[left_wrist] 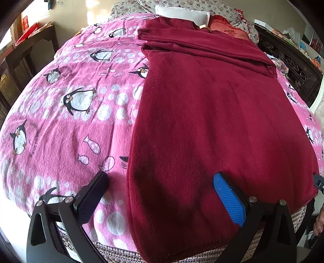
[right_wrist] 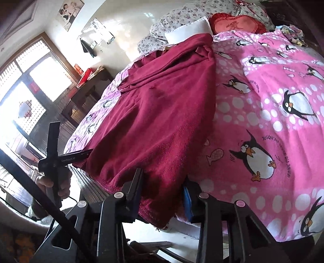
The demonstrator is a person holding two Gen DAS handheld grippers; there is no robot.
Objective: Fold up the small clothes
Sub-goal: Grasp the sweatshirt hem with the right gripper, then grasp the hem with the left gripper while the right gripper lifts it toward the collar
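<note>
A dark red garment (left_wrist: 202, 113) lies flat on the pink penguin blanket (left_wrist: 70, 105), its sleeves folded across the far end. My left gripper (left_wrist: 161, 175) hovers open over the garment's near left edge, the black pad (left_wrist: 95, 194) over the blanket and the blue pad (left_wrist: 228, 196) over the cloth. In the right wrist view the garment (right_wrist: 162, 105) runs away from me, and its near right hem corner is bunched between the fingers of my right gripper (right_wrist: 162, 182), which is shut on it. A hand holds the left gripper (right_wrist: 54, 159) at the garment's other near corner.
At the bed's head lie a white pillow (left_wrist: 182, 13), floral pillows (right_wrist: 182, 14) and a red cushion (right_wrist: 237, 23). Dark carved furniture (left_wrist: 287, 58) stands on one side of the bed, a wooden desk (right_wrist: 89, 89) and bright window (right_wrist: 30, 85) on the other. A woven mat edge (left_wrist: 121, 250) shows below the blanket.
</note>
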